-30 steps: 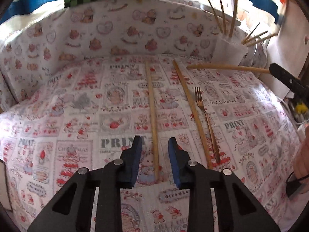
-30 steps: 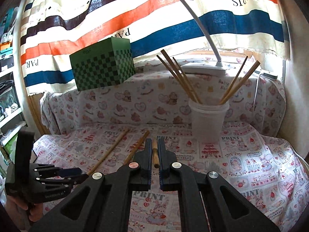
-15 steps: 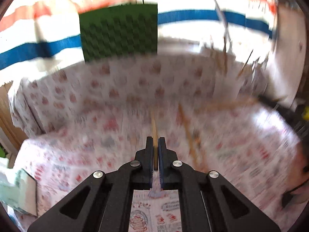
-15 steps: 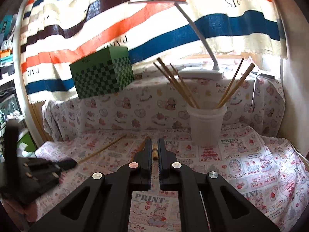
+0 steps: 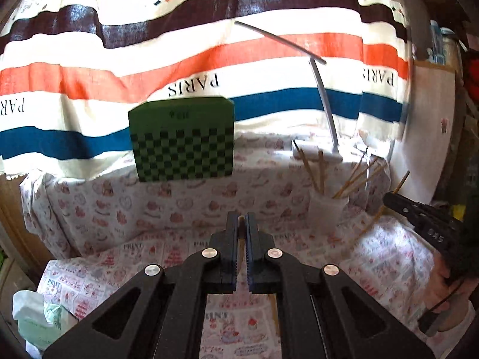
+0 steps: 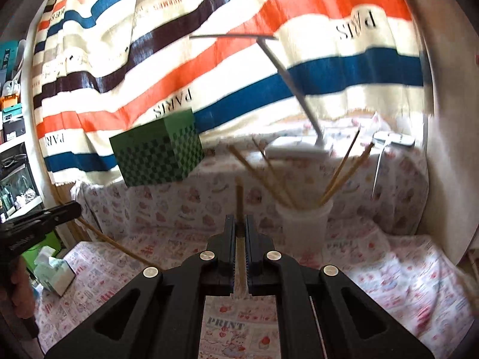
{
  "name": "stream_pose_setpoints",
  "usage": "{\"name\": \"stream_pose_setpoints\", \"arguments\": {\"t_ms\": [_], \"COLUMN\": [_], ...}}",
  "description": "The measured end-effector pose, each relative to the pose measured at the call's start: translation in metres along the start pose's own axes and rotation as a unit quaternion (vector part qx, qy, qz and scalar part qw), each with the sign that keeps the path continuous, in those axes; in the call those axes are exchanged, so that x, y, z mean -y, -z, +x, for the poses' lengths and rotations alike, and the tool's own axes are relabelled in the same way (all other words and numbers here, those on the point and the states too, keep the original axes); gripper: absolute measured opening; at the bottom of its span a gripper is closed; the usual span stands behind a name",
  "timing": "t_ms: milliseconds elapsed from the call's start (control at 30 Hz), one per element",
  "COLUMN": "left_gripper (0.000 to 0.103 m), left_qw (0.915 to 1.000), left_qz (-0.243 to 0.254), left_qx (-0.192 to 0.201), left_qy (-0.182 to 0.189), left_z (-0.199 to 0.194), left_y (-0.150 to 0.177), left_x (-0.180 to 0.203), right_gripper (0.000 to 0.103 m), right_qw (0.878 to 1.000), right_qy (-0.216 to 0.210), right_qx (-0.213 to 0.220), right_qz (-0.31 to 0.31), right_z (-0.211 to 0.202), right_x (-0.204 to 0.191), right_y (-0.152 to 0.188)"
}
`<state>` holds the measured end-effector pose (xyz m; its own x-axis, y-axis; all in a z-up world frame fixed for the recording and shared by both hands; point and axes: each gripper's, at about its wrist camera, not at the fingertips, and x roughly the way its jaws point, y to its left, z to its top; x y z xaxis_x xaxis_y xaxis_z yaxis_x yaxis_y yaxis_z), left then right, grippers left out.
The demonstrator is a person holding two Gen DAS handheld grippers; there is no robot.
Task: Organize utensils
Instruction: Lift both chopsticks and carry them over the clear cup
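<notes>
Both pairs of fingers are pinched on wooden sticks. Left gripper (image 5: pixel 240 224): its dark blue pads are pressed onto a chopstick (image 5: pixel 240 240), whose tip barely clears the fingertips; in the right wrist view the shaft (image 6: pixel 116 243) trails down and to the right toward the printed tablecloth (image 6: pixel 404 275). Right gripper (image 6: pixel 239 224): pads pressed onto a second chopstick (image 6: pixel 239 197), which stands well beyond the fingertips, nearly upright in its own view. Seen from the left wrist, this gripper (image 5: pixel 398 202) sits at the far right with a stick end (image 5: pixel 402 181) protruding above it and a shaft slanting down to the cloth. A white holder cup (image 6: pixel 304 224) stands on the cloth just right of the right gripper, with several chopsticks fanned inside it. A green checkered box (image 5: pixel 182 140) rests on the raised ledge behind, with a white desk lamp (image 5: pixel 324 110) to its right. A tissue pack (image 5: pixel 39 318) lies at the table's left edge.
</notes>
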<state>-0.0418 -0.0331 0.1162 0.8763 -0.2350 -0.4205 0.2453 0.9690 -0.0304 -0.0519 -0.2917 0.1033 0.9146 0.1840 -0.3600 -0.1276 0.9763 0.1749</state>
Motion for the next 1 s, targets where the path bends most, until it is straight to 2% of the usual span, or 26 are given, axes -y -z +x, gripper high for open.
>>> {"name": "stream_pose_setpoints", "arguments": {"t_ms": [100,200,333,600,700,767,900,1000], "left_gripper": [0.003,0.003,0.003,0.003,0.004,0.004,0.004,0.004], "left_qw": [0.9997,0.9992,0.9990,0.9974,0.9966,0.9961,0.9947,0.9935], "left_qz": [0.010,0.022,0.022,0.033,0.033,0.034,0.053,0.053], "left_qx": [0.020,0.031,0.030,0.039,0.045,0.050,0.067,0.062], "left_qy": [0.005,0.006,0.025,0.050,0.060,0.065,0.057,0.079], "left_z": [-0.007,-0.008,-0.005,-0.003,0.000,0.003,0.011,0.024], "left_y": [-0.013,-0.026,-0.040,-0.070,-0.085,-0.093,-0.108,-0.117], "left_x": [0.010,0.022,0.031,0.050,0.056,0.061,0.076,0.087], "right_gripper": [0.006,0.006,0.006,0.006,0.006,0.006,0.006,0.006], "right_qw": [1.000,0.999,0.999,0.999,0.998,0.997,0.996,0.994], "right_qy": [0.018,0.042,0.030,0.033,0.027,0.017,0.023,0.034], "right_qx": [0.000,-0.019,-0.029,0.026,0.055,0.067,0.087,0.098], "right_qz": [-0.013,-0.025,-0.008,-0.010,0.014,0.025,0.022,0.023], "right_z": [-0.007,-0.006,-0.002,-0.019,-0.024,-0.024,-0.018,-0.011], "right_x": [-0.001,-0.001,0.008,0.011,0.016,0.018,0.020,0.026], "right_y": [-0.017,-0.032,-0.044,-0.083,-0.101,-0.113,-0.127,-0.134]}}
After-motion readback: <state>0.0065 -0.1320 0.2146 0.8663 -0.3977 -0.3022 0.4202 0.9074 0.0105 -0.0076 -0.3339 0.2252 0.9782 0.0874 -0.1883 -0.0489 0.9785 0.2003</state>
